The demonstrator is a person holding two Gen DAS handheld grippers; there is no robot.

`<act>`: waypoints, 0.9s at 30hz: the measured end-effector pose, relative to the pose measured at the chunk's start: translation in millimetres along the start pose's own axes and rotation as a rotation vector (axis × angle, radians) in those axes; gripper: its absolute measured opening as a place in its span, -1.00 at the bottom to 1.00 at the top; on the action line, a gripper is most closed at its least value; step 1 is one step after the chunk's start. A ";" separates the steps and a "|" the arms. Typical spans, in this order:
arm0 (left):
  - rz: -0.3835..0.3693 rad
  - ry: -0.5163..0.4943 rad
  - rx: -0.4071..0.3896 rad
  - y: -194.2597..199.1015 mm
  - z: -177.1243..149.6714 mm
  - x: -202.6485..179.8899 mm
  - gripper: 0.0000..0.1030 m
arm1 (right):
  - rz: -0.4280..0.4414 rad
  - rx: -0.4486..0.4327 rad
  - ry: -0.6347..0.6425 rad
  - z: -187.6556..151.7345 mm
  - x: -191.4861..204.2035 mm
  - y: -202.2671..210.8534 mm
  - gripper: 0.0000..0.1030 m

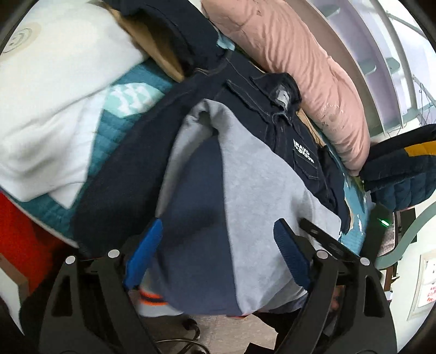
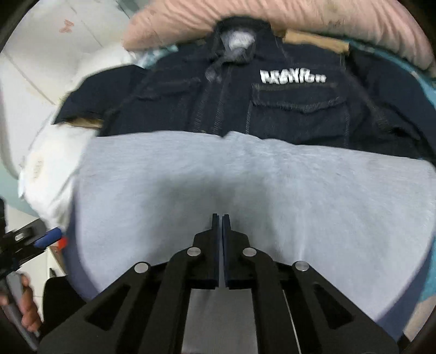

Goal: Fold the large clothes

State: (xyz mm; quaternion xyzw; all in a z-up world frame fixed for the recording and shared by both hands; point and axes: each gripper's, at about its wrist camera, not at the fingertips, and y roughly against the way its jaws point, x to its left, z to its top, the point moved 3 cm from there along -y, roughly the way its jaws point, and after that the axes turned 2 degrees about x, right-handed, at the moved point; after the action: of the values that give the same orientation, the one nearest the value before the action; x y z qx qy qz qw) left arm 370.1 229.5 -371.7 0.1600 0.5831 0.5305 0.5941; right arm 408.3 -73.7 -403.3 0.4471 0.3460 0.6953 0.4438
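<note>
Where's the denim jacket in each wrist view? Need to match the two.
Left wrist: denim jacket runs diagonally through upper centre, its white chest lettering right of centre, behind the grey sweatshirt.
Right wrist: denim jacket spans the upper half, front facing the camera, collar at top, lettering upper right, above the grey sweatshirt.
Shared landmark: the pink pillow just beyond the jacket's collar.

A pink duvet (image 1: pixel 308 68) lies along a white-framed window (image 1: pixel 381 68), over a teal quilted bedspread (image 1: pixel 109 141).
</note>
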 end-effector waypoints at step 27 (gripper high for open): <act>-0.068 0.212 0.242 -63.2 -57.0 55.3 0.70 | 0.055 0.049 -0.040 -43.2 -3.7 -13.6 -1.00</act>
State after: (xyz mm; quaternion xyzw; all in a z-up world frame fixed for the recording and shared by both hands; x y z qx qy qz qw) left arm 335.5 225.9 -467.0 0.1539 0.7073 0.4499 0.5231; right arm 373.1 -75.8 -432.0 0.4808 0.3414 0.6897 0.4201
